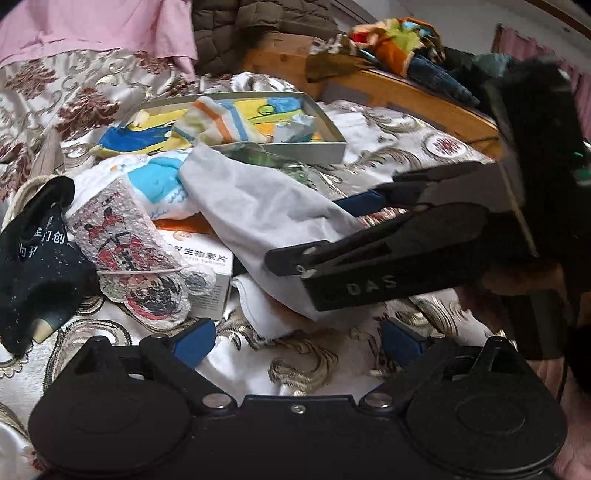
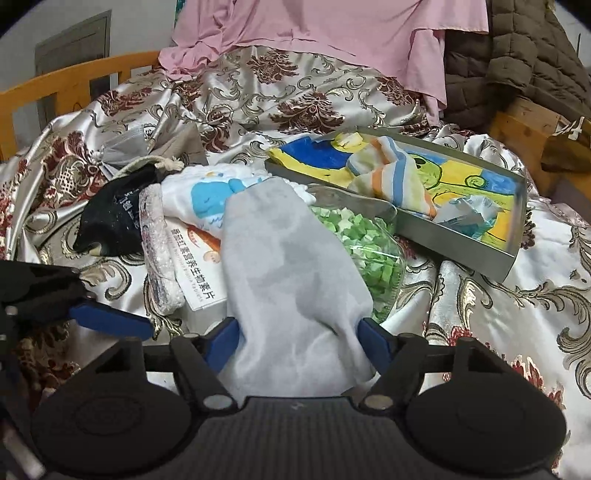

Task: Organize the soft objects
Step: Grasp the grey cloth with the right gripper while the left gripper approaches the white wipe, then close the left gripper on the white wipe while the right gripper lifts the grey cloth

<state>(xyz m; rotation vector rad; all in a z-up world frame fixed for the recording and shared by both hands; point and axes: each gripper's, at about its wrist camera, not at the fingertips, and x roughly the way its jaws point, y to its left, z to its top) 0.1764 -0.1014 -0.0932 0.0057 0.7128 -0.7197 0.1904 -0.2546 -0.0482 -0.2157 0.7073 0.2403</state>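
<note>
Soft grey cloth (image 2: 291, 273) between right tongs (image 2: 299, 334); glossy brocade bedspread (image 2: 498, 314).

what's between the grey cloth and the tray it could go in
The grey cloth sits between the right gripper fingers. On the way to the tray lies a clear container of green pieces, partly under the cloth.

A home bedroom: a wooden bed frame (image 2: 74, 79) carries a satin floral bedspread (image 2: 258, 92), with a pink sheet (image 2: 332, 29), a quilted brown jacket (image 2: 517, 55) and household clutter on top.
</note>
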